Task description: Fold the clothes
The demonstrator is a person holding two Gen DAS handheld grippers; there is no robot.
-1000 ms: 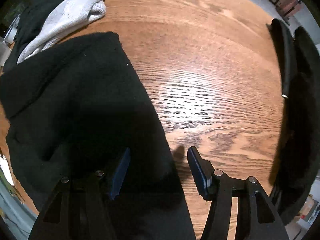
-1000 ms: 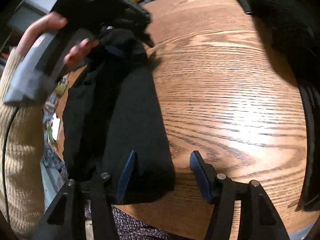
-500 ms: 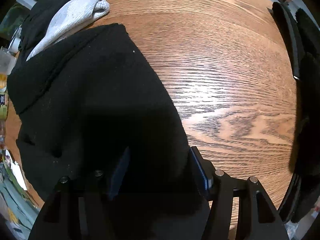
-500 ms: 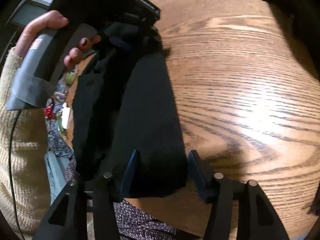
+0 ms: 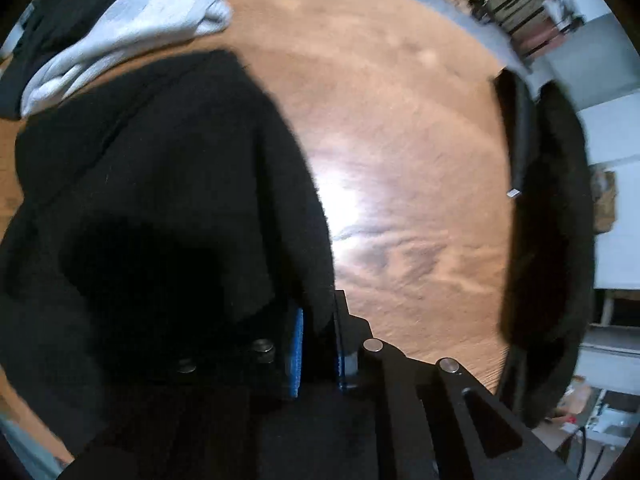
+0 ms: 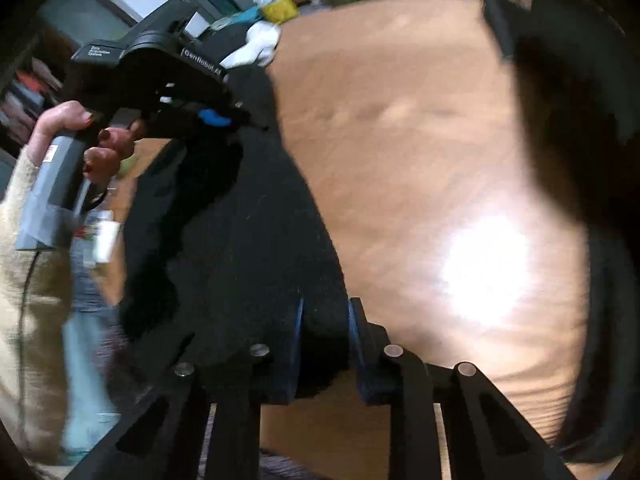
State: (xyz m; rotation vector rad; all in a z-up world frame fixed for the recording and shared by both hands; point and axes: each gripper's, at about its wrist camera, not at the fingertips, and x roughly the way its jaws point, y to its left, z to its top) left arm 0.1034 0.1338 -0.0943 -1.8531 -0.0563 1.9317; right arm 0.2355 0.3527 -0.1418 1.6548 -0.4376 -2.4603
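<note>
Closing on the black garment [image 5: 168,184], both the left gripper [image 5: 318,344] and right gripper [image 6: 324,344] pinched its edge between their fingers, seemingly to lift it off the table [image 6: 400,160] for folding.

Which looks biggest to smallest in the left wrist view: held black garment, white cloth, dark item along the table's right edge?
1. Black garment: fills most of the left half, though nearness to the camera inflates it.
2. Dark item at the table's right edge.
3. White cloth at the top left, partly cut off.
</note>
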